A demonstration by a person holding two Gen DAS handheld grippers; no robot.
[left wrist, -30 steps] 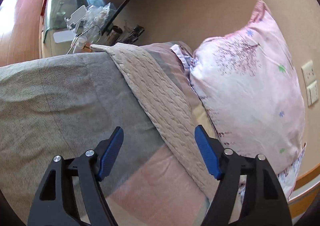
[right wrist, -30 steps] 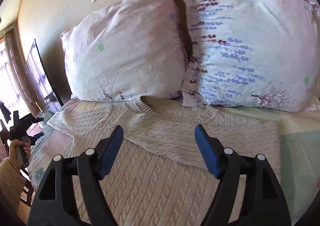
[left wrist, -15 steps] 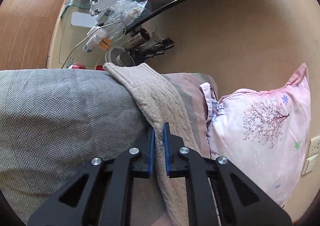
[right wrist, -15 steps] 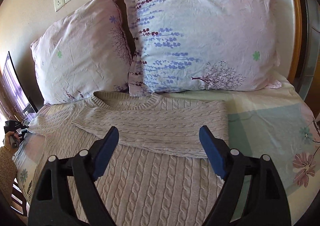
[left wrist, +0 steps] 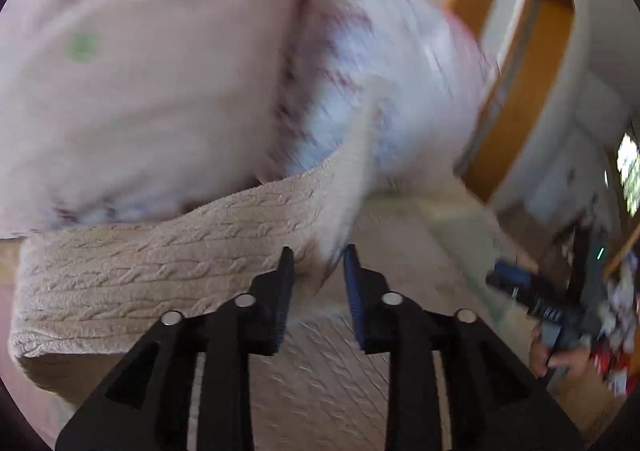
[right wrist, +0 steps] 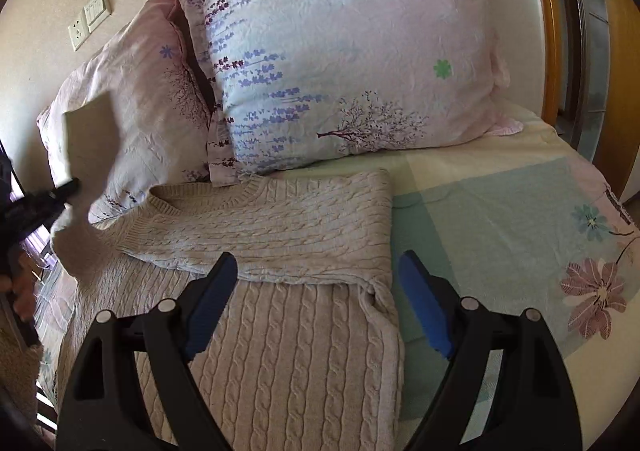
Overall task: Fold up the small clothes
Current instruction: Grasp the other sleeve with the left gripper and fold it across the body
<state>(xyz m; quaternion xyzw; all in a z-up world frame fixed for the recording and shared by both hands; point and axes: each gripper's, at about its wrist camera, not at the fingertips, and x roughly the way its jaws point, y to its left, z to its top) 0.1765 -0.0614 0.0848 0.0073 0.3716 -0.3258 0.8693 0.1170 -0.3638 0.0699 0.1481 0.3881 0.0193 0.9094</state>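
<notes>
A beige cable-knit sweater (right wrist: pixel 288 291) lies flat on the bed, its right sleeve (right wrist: pixel 280 227) folded across the chest. My left gripper (left wrist: pixel 318 263) is shut on the left sleeve (left wrist: pixel 160 271) and holds it lifted above the sweater body; the view is blurred. In the right wrist view the lifted sleeve (right wrist: pixel 86 155) hangs in the air at the left, with the left gripper (right wrist: pixel 56 191) beside it. My right gripper (right wrist: pixel 316 291) is open and empty above the sweater's right side.
Two floral pillows (right wrist: pixel 340 51) (right wrist: pixel 132 111) lean against the wall behind the sweater. The patterned bedsheet (right wrist: pixel 500 219) extends to the right. A wooden bed frame (right wrist: pixel 548 31) runs along the far right. Wall sockets (right wrist: pixel 90 17) are at the upper left.
My left gripper closed on the left sleeve at the bed's edge, lifted it and swung it towards the pillows. My right gripper drifted slightly right and stayed open.
</notes>
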